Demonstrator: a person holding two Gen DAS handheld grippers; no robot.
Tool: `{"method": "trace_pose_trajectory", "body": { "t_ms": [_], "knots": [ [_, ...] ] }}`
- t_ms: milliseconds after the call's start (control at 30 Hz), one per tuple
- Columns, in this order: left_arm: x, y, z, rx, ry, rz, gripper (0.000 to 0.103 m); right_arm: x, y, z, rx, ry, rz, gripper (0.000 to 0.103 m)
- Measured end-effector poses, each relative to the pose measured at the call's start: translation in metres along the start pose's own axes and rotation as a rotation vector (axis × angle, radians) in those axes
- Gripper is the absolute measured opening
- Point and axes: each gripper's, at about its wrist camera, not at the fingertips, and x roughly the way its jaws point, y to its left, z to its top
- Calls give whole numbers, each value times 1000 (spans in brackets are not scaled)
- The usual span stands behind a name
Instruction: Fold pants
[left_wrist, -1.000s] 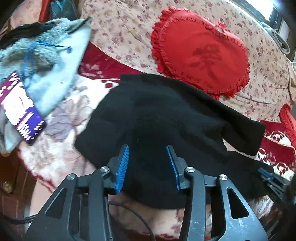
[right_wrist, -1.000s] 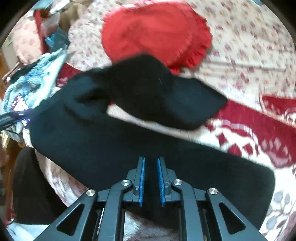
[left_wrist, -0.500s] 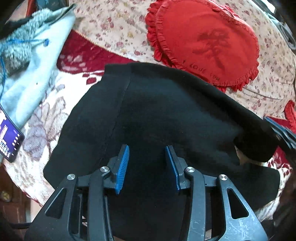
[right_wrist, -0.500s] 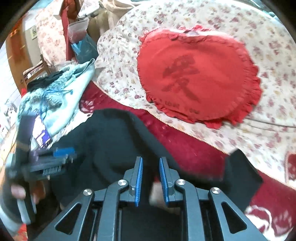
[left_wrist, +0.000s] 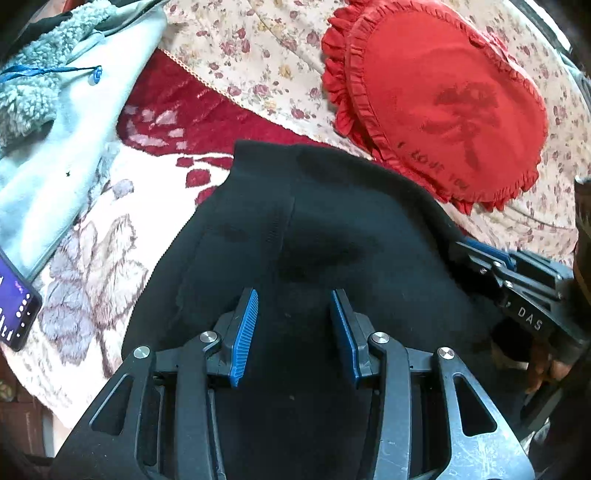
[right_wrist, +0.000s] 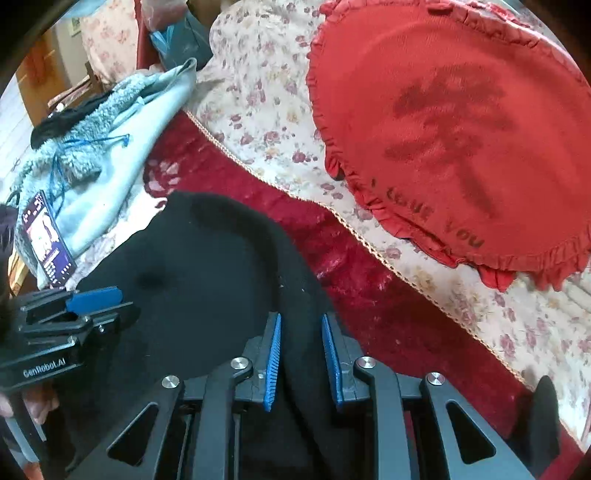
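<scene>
The black pants (left_wrist: 314, 229) lie folded over in a thick pad on the red and cream blanket (left_wrist: 96, 236); they also show in the right wrist view (right_wrist: 199, 266). My left gripper (left_wrist: 294, 314) is open, its blue pads hovering over the middle of the pants and holding nothing. My right gripper (right_wrist: 300, 339) is open with a moderate gap, and the pants' right folded edge lies between and under its pads. The right gripper also shows in the left wrist view (left_wrist: 517, 277) at the pants' right edge. The left gripper shows in the right wrist view (right_wrist: 74, 310) over the pants' left part.
A red heart-shaped cushion (left_wrist: 439, 99) leans on the floral sofa back (left_wrist: 258, 55) behind the pants. A pale blue fleece garment (left_wrist: 62, 110) lies at the left, with a lit phone (right_wrist: 46, 240) beside it. The sofa's front edge drops off at the lower left.
The right gripper carried a pant leg leftward over the rest and opened, releasing it. The pants now lie in a more compact fold. The left gripper moved in over the pants, still open.
</scene>
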Motion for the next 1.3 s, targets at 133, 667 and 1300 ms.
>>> {"method": "trace_pose_trajectory", "body": {
  "t_ms": [133,667,1300],
  "knots": [
    [-6,6,1,-15,5,-4,40,-33,4,-5,-2,-114,10,5],
    [-132,89,-43,-179,-203,72,40,-114,94,-132,-53,-99,176,5],
    [-54,-43,-64,139,-56,15,40,-143,-66,-106,361,-94,-226,23]
  ]
}}
